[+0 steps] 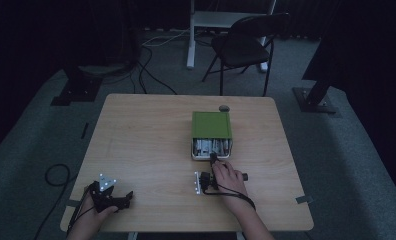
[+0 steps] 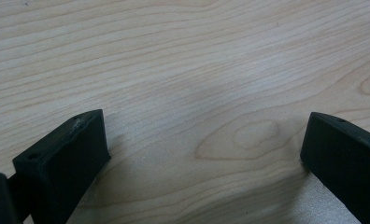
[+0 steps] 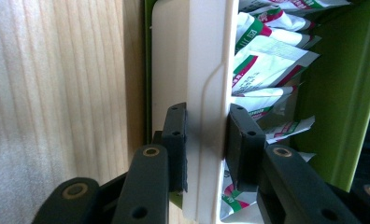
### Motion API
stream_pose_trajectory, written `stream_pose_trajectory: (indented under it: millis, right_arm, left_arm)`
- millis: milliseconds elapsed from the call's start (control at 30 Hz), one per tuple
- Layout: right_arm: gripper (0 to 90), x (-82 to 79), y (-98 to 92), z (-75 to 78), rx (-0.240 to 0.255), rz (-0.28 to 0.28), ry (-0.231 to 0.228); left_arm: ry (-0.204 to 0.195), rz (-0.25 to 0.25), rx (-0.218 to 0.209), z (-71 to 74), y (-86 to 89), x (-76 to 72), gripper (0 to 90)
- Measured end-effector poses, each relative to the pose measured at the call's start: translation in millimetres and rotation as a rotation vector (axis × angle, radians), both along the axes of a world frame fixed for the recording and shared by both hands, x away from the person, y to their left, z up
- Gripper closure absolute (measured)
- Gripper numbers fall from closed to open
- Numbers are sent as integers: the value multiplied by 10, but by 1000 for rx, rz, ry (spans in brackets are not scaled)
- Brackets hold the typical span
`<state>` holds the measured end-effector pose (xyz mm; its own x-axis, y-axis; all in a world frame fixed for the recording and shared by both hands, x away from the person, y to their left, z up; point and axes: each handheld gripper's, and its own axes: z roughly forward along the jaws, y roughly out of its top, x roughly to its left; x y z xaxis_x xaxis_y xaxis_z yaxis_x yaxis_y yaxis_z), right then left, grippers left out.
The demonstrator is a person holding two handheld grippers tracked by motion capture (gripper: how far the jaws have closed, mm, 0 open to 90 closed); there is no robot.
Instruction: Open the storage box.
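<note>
While the left gripper [image 1: 117, 200] idles wide open and empty at table [image 1: 151, 150] 7 o'clock, the right gripper [image 3: 206, 140] pinches the white drawer front [image 3: 206, 70] of the green box [image 1: 211, 125], right of centre. Front is stiff, smooth, possibly slippery; the packets [image 3: 267, 56] inside look light, so gripping mid-lip seems adequate.

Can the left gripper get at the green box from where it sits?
Probably yes. The left gripper rests at the table's near left corner, jaws open over bare wood, with bare table between it and the green box. The right gripper already clamps the box's white front wall, though.
</note>
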<state>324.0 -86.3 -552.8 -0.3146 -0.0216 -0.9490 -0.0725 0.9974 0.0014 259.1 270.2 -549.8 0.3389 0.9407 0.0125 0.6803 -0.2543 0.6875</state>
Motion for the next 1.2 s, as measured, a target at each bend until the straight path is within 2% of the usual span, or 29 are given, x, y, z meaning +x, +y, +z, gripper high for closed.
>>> stream_pose_trajectory:
  millis: [167,533,1200]
  right_arm:
    - [718,8,-7,25,-3,8,19]
    - [719,-25,-5,28,-1,8,20]
    - [719,-225,-22,41,-6,22,32]
  left_arm:
    - [0,0,0,0,0,0,14]
    - [0,0,0,0,0,0,14]
    - [0,0,0,0,0,0,14]
